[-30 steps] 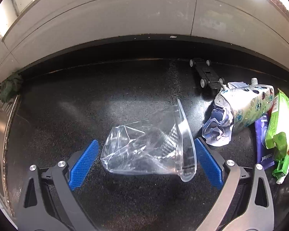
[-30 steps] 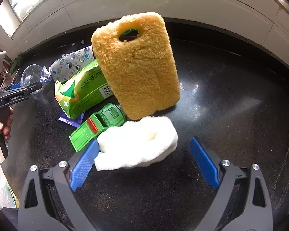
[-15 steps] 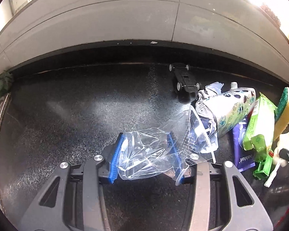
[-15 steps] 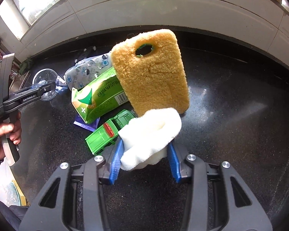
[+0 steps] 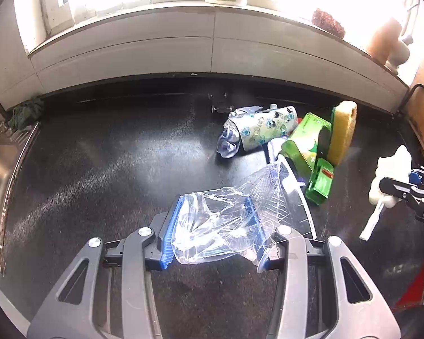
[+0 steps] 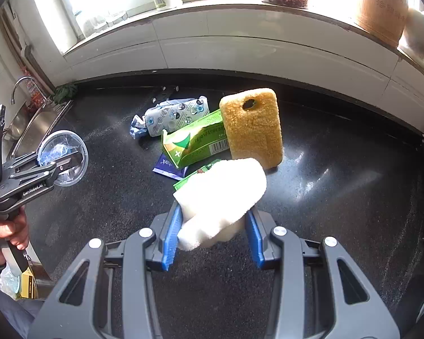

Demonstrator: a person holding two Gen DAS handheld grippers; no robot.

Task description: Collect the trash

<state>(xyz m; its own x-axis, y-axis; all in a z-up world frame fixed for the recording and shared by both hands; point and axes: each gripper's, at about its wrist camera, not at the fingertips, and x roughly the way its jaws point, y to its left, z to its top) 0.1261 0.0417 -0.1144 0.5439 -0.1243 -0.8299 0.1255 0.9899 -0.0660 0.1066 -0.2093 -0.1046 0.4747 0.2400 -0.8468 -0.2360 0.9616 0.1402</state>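
Closed since a second earlier, both sets of jaws, from wide open around the items to clamped on them, and lifted off the black countertop [image 5: 104,169]. Left gripper [image 5: 212,227] narrowed to a partial gap, blue pads pressed into a crushed clear plastic cup [image 5: 234,217], its wide rim splayed out past the right-hand pad. Right gripper [image 6: 212,226] likewise part-closed, squeezing a white wad of tissue or foam [image 6: 220,195], which bulged up above the pads. Seen from the right wrist view, cup [image 6: 62,158] held aloft near the sink [image 6: 34,124]; seen from the left wrist view, white wad [image 5: 393,175] carried at the far right.

Step in hand, by the look of it: first two pieces of trash picked up and raised, not yet dropped anywhere. No bin visible in either view.

Left behind in a cluster on the counter: a patterned crumpled tube [image 6: 175,114], a green carton [image 6: 198,144], a purple wrapper [image 6: 166,166], a green toy truck [image 5: 320,183], a yellow sponge [image 6: 253,127] and a small toy skateboard [image 5: 219,103].

Next move likely a carry to a bin, calling for steady grip on the slippery, springy cup.
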